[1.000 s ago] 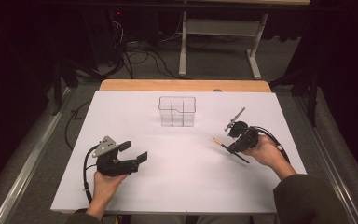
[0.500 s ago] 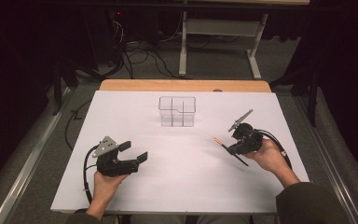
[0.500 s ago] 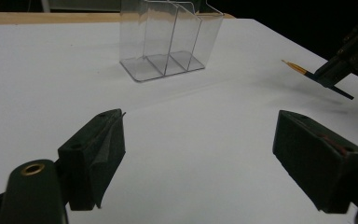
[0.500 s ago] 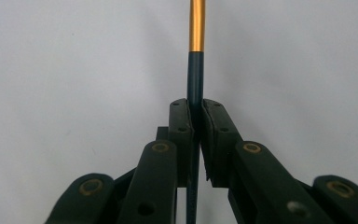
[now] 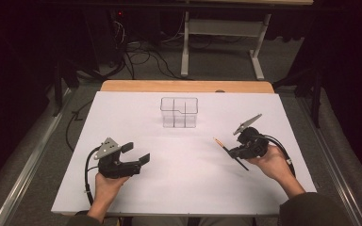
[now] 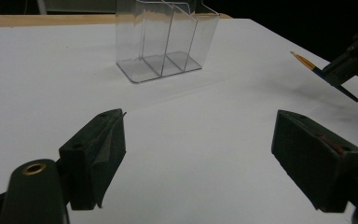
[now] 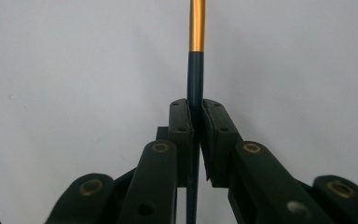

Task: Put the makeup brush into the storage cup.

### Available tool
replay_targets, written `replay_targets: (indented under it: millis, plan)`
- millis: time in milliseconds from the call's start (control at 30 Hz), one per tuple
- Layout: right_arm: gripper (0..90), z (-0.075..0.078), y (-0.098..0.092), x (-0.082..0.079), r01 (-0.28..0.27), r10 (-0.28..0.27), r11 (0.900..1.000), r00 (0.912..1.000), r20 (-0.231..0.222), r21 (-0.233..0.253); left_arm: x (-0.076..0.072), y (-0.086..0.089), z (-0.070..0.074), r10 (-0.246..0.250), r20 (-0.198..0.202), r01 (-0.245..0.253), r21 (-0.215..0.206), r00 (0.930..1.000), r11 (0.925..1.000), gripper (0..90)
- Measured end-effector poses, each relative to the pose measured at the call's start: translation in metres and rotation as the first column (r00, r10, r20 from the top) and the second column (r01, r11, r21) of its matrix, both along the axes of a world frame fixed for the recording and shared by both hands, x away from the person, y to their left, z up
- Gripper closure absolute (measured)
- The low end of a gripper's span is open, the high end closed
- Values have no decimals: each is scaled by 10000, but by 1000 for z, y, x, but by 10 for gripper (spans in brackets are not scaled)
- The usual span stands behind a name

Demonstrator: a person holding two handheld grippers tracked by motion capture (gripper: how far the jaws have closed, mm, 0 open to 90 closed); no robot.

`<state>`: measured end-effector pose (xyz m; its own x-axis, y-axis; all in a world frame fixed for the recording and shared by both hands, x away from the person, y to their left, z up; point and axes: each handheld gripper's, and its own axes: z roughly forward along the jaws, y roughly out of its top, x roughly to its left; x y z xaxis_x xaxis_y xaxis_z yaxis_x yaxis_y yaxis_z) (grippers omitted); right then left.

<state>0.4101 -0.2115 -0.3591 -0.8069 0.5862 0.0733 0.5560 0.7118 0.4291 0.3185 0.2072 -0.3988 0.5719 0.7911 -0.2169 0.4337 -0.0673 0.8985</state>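
Between the right gripper's [image 7: 195, 109] jaws, clamped tight: a slim dark-blue brush handle [image 7: 195, 84] with a gold ferrule, held off the white bench [image 5: 188, 183]. Bristle tip cut off up close, seen from above. Left gripper [image 5: 139, 154] resting wide apart, near a clear three-slot organizer [image 5: 179, 112].
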Motion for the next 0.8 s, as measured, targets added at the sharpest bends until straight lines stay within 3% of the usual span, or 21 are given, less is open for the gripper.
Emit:
replay_targets:
  millis: [433, 800]
  plan:
    - [852, -2, -3, -14, 331, -345, 9966, 9993, 171, 757, 0, -1, 0, -116, 66, 116, -40, 9999, 9999, 182]
    - [851, -4, -2, -24, 174, -237, 9917, 9985, 487, 1272, 0, -1, 0, -253, 117, 254, -125, 9996, 9996, 188]
